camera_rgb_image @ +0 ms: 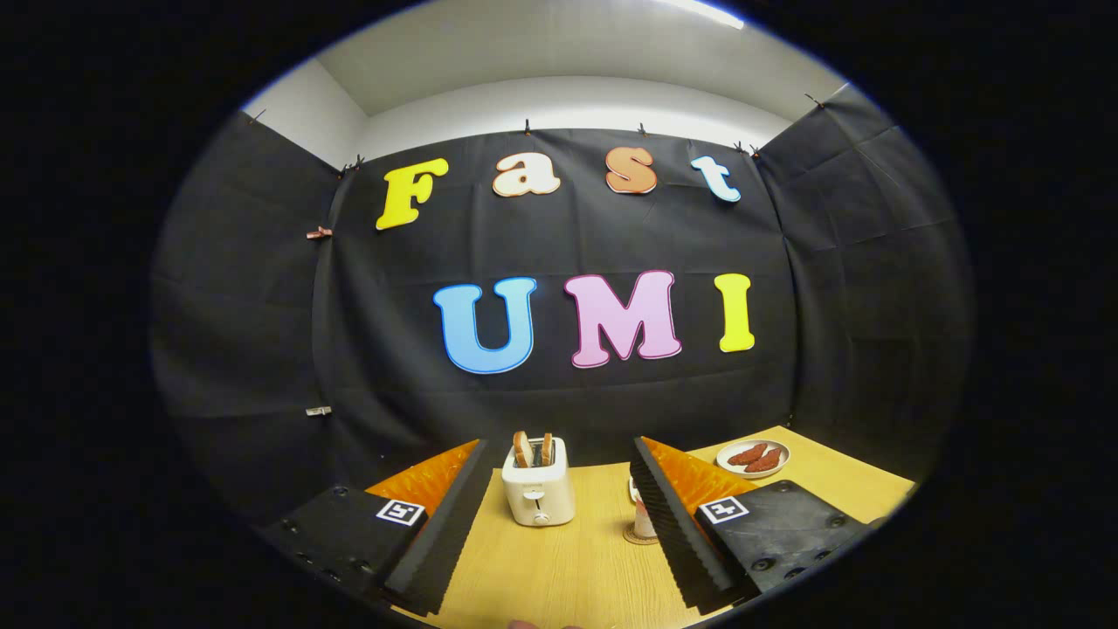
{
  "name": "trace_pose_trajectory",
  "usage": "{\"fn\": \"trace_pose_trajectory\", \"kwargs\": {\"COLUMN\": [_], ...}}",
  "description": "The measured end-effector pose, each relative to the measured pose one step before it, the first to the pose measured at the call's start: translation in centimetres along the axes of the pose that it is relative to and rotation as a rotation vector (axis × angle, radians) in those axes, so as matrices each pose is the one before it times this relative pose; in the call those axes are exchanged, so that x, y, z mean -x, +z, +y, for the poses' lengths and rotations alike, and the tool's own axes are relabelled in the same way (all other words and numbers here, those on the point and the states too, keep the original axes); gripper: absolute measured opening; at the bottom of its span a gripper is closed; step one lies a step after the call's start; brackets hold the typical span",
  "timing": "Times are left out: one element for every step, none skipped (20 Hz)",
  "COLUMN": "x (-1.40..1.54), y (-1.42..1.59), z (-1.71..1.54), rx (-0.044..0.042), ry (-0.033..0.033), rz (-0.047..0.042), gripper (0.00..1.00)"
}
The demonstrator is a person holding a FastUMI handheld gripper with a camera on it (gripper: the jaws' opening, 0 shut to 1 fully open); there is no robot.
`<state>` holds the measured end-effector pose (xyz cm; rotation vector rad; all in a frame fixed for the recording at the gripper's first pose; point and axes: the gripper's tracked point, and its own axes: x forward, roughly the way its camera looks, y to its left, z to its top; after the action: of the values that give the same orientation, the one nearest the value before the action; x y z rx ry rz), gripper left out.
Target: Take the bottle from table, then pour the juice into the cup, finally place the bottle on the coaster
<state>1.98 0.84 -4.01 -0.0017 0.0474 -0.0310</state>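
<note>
- Nearest the camera, the gripper (559, 533) has its two fingers spread wide apart, released, with nothing between them but bare wooden table (559, 577).
- At about seven o'clock, the left finger (441, 546) slants up toward the middle, its ribbed inner face turned toward the gap; a square black-and-white marker (401, 512) sits on the block behind it.
- Just ahead of the fingers, slightly toward the left one and near twelve o'clock from the gap, a white toaster (538, 492) stands upright on the table with two slices of bread (534, 449) poking out of its slots.
- Right of the toaster, at about one o'clock from the gap, a small pale container with a reddish part (642, 517) stands on a round coaster (637, 537); the right finger hides much of it, so I cannot tell whether it is the bottle or the cup.
- At about five o'clock, the right finger (677, 528) mirrors the left, with its own square marker (723, 509) behind it.
- Beyond the right finger, toward two o'clock, a white plate (753, 458) rests near the table's far edge holding two reddish-brown pieces of food (758, 456).
- Black cloth wall (262, 349) closes the booth behind the table.
</note>
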Motion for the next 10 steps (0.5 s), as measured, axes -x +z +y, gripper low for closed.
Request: {"fn": "trace_pose_trajectory", "kwargs": {"x": [0.100,0.099,0.096,0.033,-0.039,0.080,0.070,0.067,0.043,0.075], "y": [0.342,0.127,0.007,0.004,0.002,-0.145,-0.122,-0.205,-0.136,-0.176], "z": [-0.055,-0.193,-0.147,0.030,0.008,-0.134,-0.186,-0.027,0.008,0.052], "rx": [-0.00387,-0.00321,-0.00671,-0.01167,-0.01066,-0.00599,-0.00194,0.00309,0.00932,0.01386], "ry": [-0.00252,-0.00433,0.00055,0.00377,0.00194,-0.00326,-0.00059,0.00006,0.00086,0.00262], "rz": [-0.00677,0.00030,-0.00005,-0.00169,0.00174,0.00336,0.00393,0.00373,0.00372,0.00690], "gripper": [0.98,0.98,0.99,0.99,0.98,0.98,0.98,0.98,0.98,0.98]}}
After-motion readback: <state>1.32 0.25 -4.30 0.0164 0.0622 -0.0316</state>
